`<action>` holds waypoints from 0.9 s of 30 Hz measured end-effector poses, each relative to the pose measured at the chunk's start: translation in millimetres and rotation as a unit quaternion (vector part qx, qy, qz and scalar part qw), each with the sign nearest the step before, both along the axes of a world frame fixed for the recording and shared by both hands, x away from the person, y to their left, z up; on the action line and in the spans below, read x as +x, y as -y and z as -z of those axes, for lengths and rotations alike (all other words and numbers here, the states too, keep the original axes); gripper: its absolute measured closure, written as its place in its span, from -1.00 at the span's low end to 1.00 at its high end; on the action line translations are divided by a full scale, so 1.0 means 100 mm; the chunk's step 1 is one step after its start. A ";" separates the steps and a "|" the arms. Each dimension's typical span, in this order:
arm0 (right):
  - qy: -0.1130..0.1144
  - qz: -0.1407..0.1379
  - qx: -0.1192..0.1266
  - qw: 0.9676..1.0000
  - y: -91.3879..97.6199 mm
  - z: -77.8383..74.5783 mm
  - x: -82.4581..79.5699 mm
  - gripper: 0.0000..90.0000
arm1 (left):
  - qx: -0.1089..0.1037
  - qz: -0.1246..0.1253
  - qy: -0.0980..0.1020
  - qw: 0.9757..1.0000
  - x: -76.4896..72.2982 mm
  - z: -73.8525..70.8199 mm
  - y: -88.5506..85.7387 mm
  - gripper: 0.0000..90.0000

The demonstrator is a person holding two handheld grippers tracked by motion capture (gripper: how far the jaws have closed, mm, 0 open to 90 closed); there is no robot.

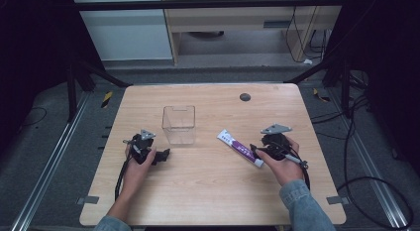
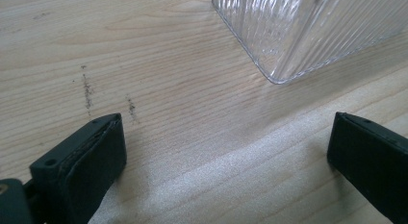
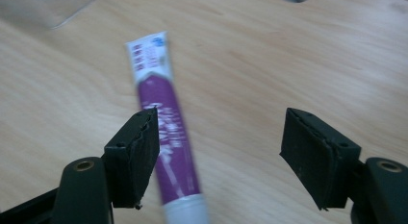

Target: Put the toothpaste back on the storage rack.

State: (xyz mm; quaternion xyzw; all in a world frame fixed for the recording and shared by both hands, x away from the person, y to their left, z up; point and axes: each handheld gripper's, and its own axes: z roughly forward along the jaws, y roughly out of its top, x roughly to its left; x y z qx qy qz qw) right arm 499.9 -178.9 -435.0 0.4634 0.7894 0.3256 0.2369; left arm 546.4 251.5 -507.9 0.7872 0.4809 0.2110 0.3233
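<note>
The right gripper (image 1: 257, 150) stood with its jaws apart, partly narrowed, and the tube (image 1: 240, 148) lay between them on the table (image 1: 208, 191). In the right gripper view the tube (image 3: 166, 132) ran alongside the left-hand jaw, just beside or touching that jaw's pad, while the other jaw stood well clear of it, so the pads did not clamp it. Its white cap end lay nearest the gripper body, and its flat white tail pointed away past the jaw tips.

The left gripper (image 1: 161, 154) had its jaws wide with nothing but bare table between them. The clear box (image 1: 179, 124) stood upright just ahead of its tips; in the left gripper view a corner of the box (image 2: 298, 36) lay beyond the right-hand jaw.
</note>
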 end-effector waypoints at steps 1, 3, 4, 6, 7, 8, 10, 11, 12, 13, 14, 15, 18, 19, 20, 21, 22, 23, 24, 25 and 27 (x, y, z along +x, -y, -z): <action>-0.007 -0.011 -0.004 1.000 -0.03 0.00 0.00 -0.31 | 0.000 0.000 0.000 1.000 0.00 0.00 0.00 -1.00; -0.015 -0.020 -0.005 1.000 -0.06 0.00 0.01 -0.25 | 0.000 0.000 0.000 1.000 0.00 0.00 0.00 -1.00; -0.029 -0.032 -0.018 0.999 -0.11 0.02 0.05 -0.22 | -0.001 0.000 -0.001 1.000 0.00 0.00 0.00 -1.00; -0.031 -0.041 -0.019 0.999 -0.15 0.00 0.10 -0.21 | -0.002 -0.001 0.000 1.000 0.01 0.00 0.00 -1.00; -0.031 -0.041 -0.019 0.999 -0.15 0.00 0.10 -0.21 | 0.000 0.000 -0.001 1.000 0.01 0.00 0.00 -1.00; -0.032 -0.045 -0.018 0.998 -0.16 -0.01 0.12 -0.20 | 0.000 -0.001 -0.001 1.000 0.02 0.00 0.00 -1.00; -0.039 -0.049 -0.025 0.998 -0.22 -0.01 0.20 -0.23 | 0.000 -0.003 -0.001 1.000 0.03 0.00 0.01 -1.00; -0.042 -0.053 -0.028 0.997 -0.26 -0.02 0.22 -0.26 | 0.000 -0.003 -0.001 1.000 0.03 0.00 0.01 -1.00; -0.045 -0.059 -0.031 0.997 -0.29 -0.02 0.25 -0.34 | -0.001 -0.004 -0.001 1.000 0.03 0.00 0.01 -1.00; -0.045 -0.059 -0.031 0.997 -0.29 -0.02 0.25 -0.34 | -0.001 -0.004 -0.001 1.000 0.03 0.00 0.01 -1.00; -0.053 -0.064 -0.038 0.996 -0.36 -0.03 0.30 -0.42 | -0.001 -0.004 -0.001 1.000 0.04 0.00 0.01 -1.00; -0.053 -0.064 -0.038 0.996 -0.36 -0.03 0.30 -0.42 | -0.001 -0.004 -0.001 1.000 0.04 0.00 0.01 -1.00; -0.062 -0.072 -0.051 0.994 -0.46 -0.05 0.42 -0.42 | -0.002 -0.005 -0.001 1.000 0.05 0.00 0.01 -1.00; -0.062 -0.072 -0.051 0.994 -0.46 -0.05 0.42 -0.42 | -0.002 -0.005 -0.001 1.000 0.05 0.00 0.01 -1.00; -0.062 -0.075 -0.051 0.994 -0.49 -0.06 0.45 -0.34 | -0.002 -0.005 -0.001 1.000 0.05 0.00 0.01 -1.00; -0.062 -0.075 -0.051 0.994 -0.49 -0.06 0.45 -0.34 | -0.002 -0.005 -0.001 1.000 0.05 0.00 0.01 -1.00; -0.065 -0.082 -0.057 0.993 -0.53 -0.06 0.48 -0.28 | -0.002 -0.005 -0.001 1.000 0.05 0.00 0.01 -1.00; -0.065 -0.082 -0.057 0.993 -0.53 -0.06 0.48 -0.28 | -0.002 -0.005 -0.001 1.000 0.05 0.00 0.01 -1.00; -0.069 -0.088 -0.062 0.992 -0.57 -0.06 0.51 -0.25 | -0.002 -0.005 -0.001 1.000 0.05 0.00 0.01 -1.00; -0.070 -0.088 -0.061 0.992 -0.59 -0.06 0.53 -0.22 | -0.002 -0.005 -0.001 1.000 0.05 0.00 0.01 -1.00; -0.069 -0.090 -0.060 0.992 -0.60 -0.07 0.54 -0.19 | -0.002 -0.005 -0.001 1.000 0.05 0.00 0.01 -1.00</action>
